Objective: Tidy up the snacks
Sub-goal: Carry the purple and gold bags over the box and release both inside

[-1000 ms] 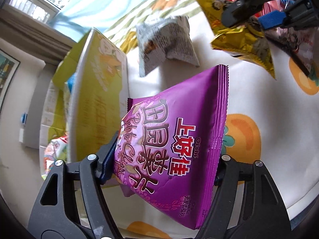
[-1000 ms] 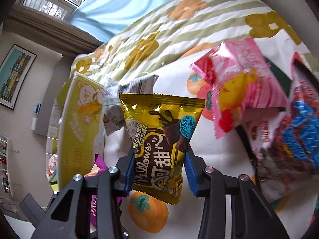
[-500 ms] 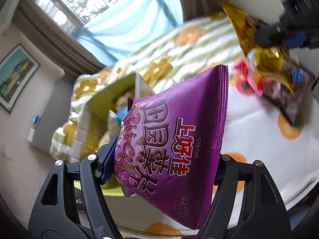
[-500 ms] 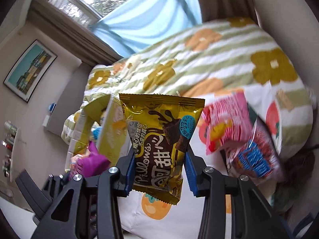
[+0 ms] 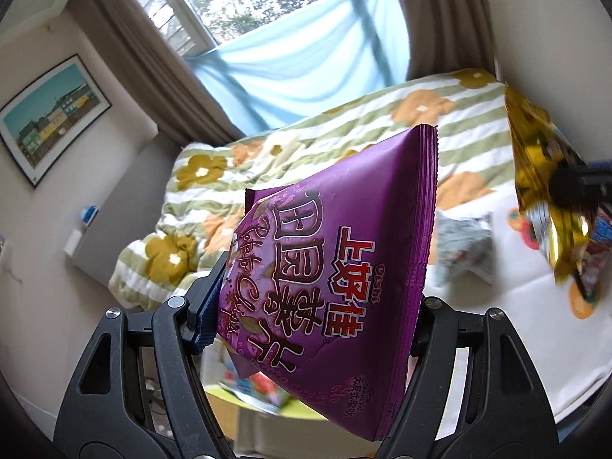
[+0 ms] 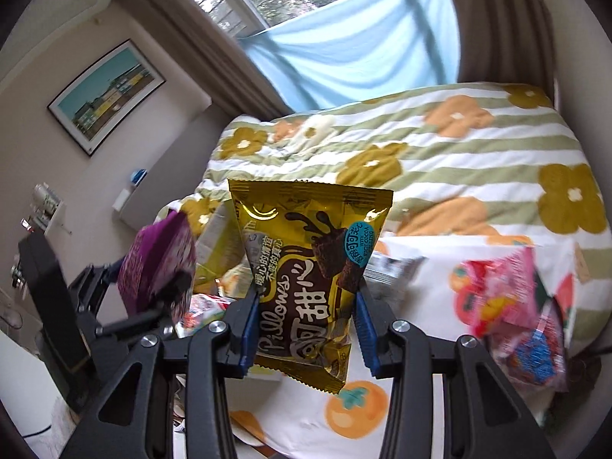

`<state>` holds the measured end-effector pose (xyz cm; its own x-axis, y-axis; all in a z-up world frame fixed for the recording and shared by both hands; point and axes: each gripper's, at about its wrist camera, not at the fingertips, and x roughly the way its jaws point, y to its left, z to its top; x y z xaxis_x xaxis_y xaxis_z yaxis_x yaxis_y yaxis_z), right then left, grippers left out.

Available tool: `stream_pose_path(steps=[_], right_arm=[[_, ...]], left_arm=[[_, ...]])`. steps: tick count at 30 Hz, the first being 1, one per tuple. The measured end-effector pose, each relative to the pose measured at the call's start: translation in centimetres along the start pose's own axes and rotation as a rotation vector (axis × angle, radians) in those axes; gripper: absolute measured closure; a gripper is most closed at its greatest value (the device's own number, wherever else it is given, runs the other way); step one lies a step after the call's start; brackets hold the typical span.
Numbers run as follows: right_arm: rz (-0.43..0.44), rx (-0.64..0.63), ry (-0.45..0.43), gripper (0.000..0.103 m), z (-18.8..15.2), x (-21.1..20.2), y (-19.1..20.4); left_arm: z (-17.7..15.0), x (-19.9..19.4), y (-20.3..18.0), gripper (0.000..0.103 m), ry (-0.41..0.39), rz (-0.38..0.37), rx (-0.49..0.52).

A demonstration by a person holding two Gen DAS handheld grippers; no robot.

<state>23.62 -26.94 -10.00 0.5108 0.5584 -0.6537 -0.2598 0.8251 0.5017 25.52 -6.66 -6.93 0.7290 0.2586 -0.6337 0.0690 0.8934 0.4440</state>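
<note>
My left gripper (image 5: 313,313) is shut on a purple chips bag (image 5: 336,260), held up in the air over the bed. My right gripper (image 6: 306,329) is shut on a gold Pillows snack bag (image 6: 306,267), also lifted. In the right wrist view the purple chips bag (image 6: 157,267) and the left gripper show at the left. The gold Pillows snack bag (image 5: 543,191) appears at the right edge of the left wrist view. A yellow-green box (image 6: 214,241) with snacks inside lies below, partly hidden behind both bags.
A grey-white snack bag (image 5: 463,248), a pink snack bag (image 6: 501,294) and a red-blue packet (image 6: 535,355) lie on the white fruit-print cloth (image 6: 413,344). A flowered striped quilt (image 6: 440,153) covers the bed behind. Wall, curtains and window stand beyond.
Both grippers have risen high above the bed with their bags still held; the box and the loose snacks have dropped low and far in both views.
</note>
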Motion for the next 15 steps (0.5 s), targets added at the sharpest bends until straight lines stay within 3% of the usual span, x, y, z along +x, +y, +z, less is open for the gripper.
stream_pose_path(steps=[8, 15], right_arm=[[0.035, -0.011, 0.06, 0.063, 1.4, 7.6, 6.6], [0.012, 0.046, 0.12, 0.063, 0.7, 13.2, 9.8]], left_arm=[[0.4, 6.3, 6.0, 0.034, 0.054, -0.033, 0.021], [-0.1, 12.5, 8.4, 0.031, 0.114, -0.129, 0.065]])
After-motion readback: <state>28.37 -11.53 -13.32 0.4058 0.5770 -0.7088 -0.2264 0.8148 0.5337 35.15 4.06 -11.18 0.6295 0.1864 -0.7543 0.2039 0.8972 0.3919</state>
